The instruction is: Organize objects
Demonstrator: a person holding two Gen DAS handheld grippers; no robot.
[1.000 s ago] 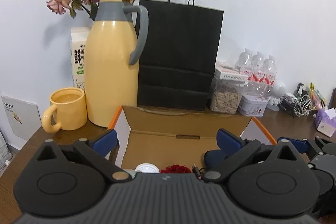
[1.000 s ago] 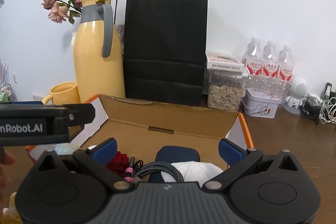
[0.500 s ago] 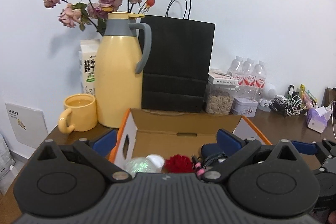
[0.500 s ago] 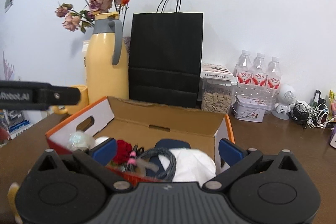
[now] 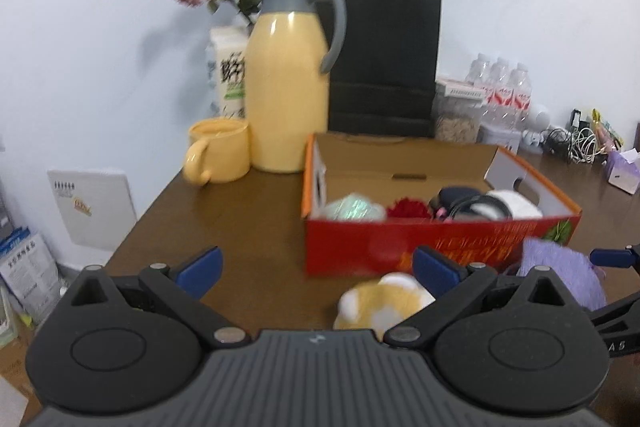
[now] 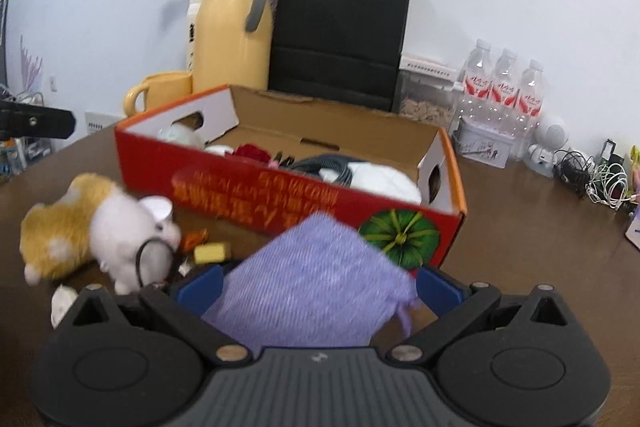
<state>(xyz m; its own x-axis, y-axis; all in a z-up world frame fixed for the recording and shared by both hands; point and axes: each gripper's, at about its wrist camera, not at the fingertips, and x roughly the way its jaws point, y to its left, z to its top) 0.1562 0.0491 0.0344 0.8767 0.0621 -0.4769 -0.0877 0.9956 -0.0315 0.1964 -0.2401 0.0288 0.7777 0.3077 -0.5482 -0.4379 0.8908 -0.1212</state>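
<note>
An open red cardboard box (image 5: 436, 241) (image 6: 280, 195) on the brown table holds a red flower, cables, a white cloth and a greenish ball. A yellow-and-white plush toy (image 6: 100, 231) (image 5: 384, 301) lies in front of the box. A purple knitted cloth (image 6: 316, 287) (image 5: 560, 279) lies between the wide-spread fingers of my right gripper (image 6: 318, 281); they do not touch it. My left gripper (image 5: 316, 267) is open and empty, with the plush just beside its right finger.
A yellow thermos jug (image 5: 288, 83), yellow mug (image 5: 218, 157), black paper bag (image 5: 384, 63), milk carton, dried roses, water bottles (image 6: 504, 95), seed jar, tin and tangled cables (image 6: 596, 179) line the back wall. Small scraps and a yellow block (image 6: 212, 253) lie by the plush.
Both grippers have pulled back from over the box toward the table's front. The box front, the plush and the purple cloth have come into view.
</note>
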